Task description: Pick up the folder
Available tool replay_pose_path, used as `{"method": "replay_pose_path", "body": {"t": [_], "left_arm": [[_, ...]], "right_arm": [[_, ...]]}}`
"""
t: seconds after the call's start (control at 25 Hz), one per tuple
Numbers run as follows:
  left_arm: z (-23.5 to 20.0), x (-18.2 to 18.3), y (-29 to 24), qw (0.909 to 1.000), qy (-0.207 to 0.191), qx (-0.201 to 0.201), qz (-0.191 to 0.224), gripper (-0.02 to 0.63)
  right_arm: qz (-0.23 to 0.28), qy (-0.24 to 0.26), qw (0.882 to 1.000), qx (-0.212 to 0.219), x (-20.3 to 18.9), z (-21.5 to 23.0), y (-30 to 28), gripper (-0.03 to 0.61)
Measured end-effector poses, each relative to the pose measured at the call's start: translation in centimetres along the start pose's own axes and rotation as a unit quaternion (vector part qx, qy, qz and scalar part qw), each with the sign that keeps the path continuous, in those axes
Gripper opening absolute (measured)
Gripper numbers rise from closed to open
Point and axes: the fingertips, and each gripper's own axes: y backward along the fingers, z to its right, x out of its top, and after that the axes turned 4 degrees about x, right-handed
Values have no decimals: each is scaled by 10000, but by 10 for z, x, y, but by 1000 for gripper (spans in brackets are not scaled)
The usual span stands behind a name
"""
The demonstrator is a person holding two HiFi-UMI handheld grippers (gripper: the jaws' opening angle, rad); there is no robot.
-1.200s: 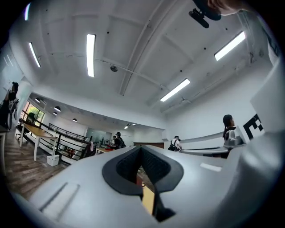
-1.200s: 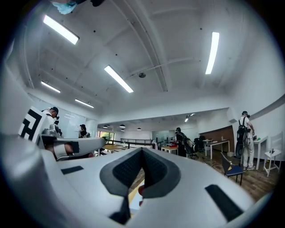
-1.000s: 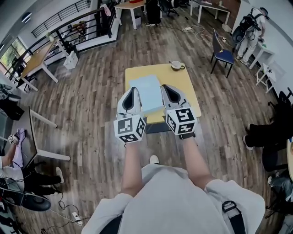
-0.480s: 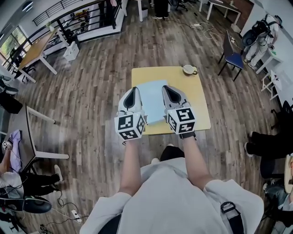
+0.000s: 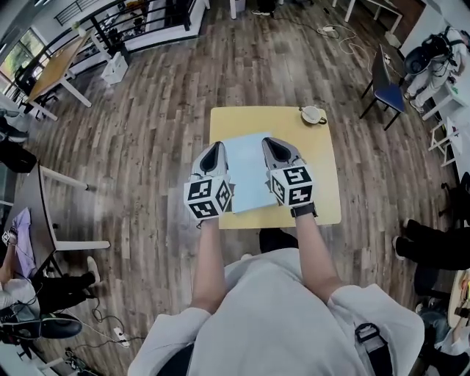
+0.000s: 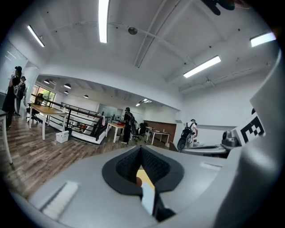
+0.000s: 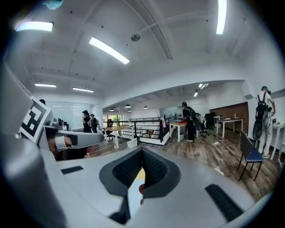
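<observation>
Currently the folder [image 5: 248,172] sits over the middle of a square yellow table [image 5: 319,165], held from both sides. It is a thin, flat, pale blue rectangle with a smooth matte face, turned slightly askew to the table's edges. From above it cannot be confirmed whether it rests on the top or hangs clear of it.

The left gripper [image 5: 214,148] is at the folder's left edge and the right gripper [image 5: 270,144] at its right edge. Both have smooth grey moulded shells, each with a cube of black-and-white square markers at the near end. In the left gripper view the black ribbed pads [image 6: 129,167] are closed onto a thin pale sheet edge, with yellow table showing in the gap behind it. The right gripper view shows the same: dark textured pads [image 7: 156,169] pinching a thin pale edge. Both tongs are therefore clamped on the folder.

Bare forearms and a grey shirt fill the near part of the head view.

A cream cup [image 5: 313,114] stands at the table's far right corner, well apart from the folder. A blue chair [image 5: 387,94] stands on the floor beyond that corner. The floor [image 5: 147,125] is wood-grain planking in mixed brown tones. A dark desk [image 5: 29,202] stands to the left, a light wooden one [image 5: 48,73] at far left, and a black railing [image 5: 139,18] runs along the far side.
</observation>
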Motion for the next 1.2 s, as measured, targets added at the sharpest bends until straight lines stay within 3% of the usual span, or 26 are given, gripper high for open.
{"method": "replay_pose_path", "body": {"t": [0.36, 0.44, 0.72, 1.2], "left_arm": [[-19, -72, -69, 9947, 47, 232, -999, 9], [-26, -91, -78, 9913, 89, 280, -1282, 22], [-52, -161, -85, 9739, 356, 498, -2187, 96], [-78, -243, -91, 9430, 863, 418, -3187, 225]], "right_arm": [[-1031, -430, 9936, 159, -84, 59, -54, 7], [-1236, -536, 9907, 196, -103, 66, -64, 32], [-1848, -839, 9788, 290, -161, 80, -79, 89], [-2331, -1309, 9630, 342, -229, 96, -97, 186]]}}
